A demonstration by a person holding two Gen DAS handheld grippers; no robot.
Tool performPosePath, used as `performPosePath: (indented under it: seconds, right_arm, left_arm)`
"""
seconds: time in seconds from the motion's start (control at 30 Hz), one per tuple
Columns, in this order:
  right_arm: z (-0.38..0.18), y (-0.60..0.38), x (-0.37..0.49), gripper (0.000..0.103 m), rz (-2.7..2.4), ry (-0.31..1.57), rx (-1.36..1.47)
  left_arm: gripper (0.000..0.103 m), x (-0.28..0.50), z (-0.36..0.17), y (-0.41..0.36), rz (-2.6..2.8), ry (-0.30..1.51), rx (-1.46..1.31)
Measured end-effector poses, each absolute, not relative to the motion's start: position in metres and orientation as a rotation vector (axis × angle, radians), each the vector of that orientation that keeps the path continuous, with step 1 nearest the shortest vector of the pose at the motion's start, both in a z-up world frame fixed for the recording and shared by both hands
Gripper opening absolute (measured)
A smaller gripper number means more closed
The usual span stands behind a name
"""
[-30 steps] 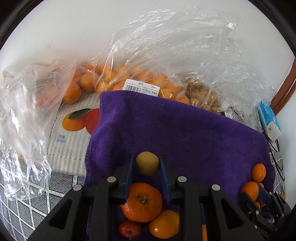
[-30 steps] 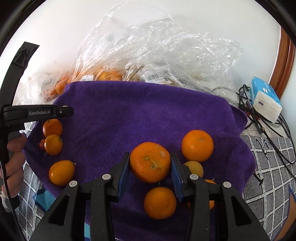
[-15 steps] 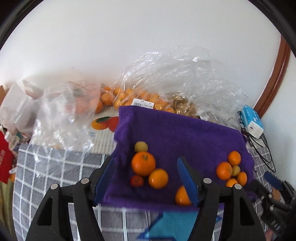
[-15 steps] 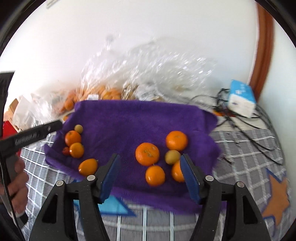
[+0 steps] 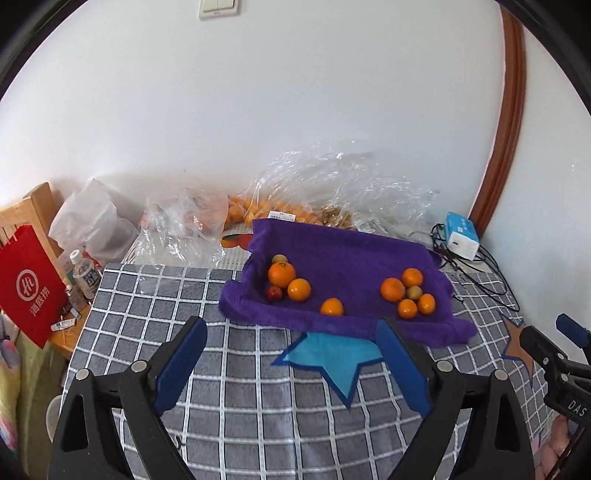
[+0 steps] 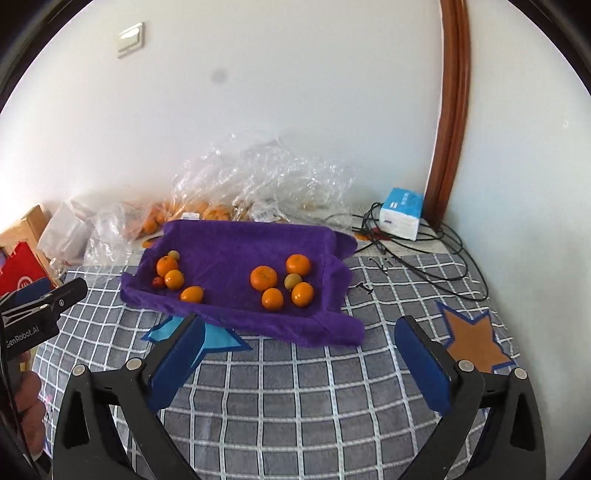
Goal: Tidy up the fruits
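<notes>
The left hand-held gripper (image 5: 291,365) hangs above the grey checked cloth (image 5: 229,373) with its blue-padded fingers (image 5: 181,363) spread wide and nothing between them. The right hand-held gripper (image 6: 299,363) is spread just as wide, also empty, over the same cloth.

Past both sets of fingers lies the purple towel (image 5: 343,251), its near edge draped over a light blue star patch (image 5: 332,363). The fruits sit on it in two groups, well apart. The left group (image 5: 286,284) has a large orange, a smaller orange touching it, a little red fruit beside them, a pale yellowish fruit at the back, and one orange (image 5: 331,307) a little off toward the near edge. The right group (image 5: 408,293) is four oranges clustered around one pale yellowish fruit.

The left wrist view alone shows a red paper bag (image 5: 27,291), a small plastic bottle (image 5: 83,273) and a wooden chair back (image 5: 33,206) at the far left, and the right hand-held gripper's body at its lower right edge. The right wrist view alone shows a brown star patch (image 6: 474,341) on the cloth, and at its left edge the left hand-held gripper's body lettered "GenRobot.AI", with the person's left hand (image 6: 27,402) around the handle.

Both views show clear plastic bags (image 6: 258,181) against the white wall, more oranges inside, a blue and white box (image 6: 400,212) beside black cables (image 6: 424,254) and a wall switch (image 5: 218,7).
</notes>
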State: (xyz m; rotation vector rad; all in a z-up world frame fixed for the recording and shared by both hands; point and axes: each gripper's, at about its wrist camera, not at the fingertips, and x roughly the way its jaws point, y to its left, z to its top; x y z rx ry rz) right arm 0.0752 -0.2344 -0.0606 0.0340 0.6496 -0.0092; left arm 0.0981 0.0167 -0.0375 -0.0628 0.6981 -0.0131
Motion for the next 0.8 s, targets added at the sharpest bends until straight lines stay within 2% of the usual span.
performPosePath:
  seconds: [0.3, 0.8]
  right_arm:
    - [-0.054, -0.257, 0.01, 0.103, -0.035, 0.594, 0.064]
    - [-0.049, -0.26, -0.016, 0.103, -0.04, 0.581, 0.047]
  left_arm:
    - [0.099, 0.033, -0.02, -0.004, -0.01, 0.583, -0.001]
    - [0.1, 0.012, -0.013, -0.007, 0.012, 0.56, -0.011]
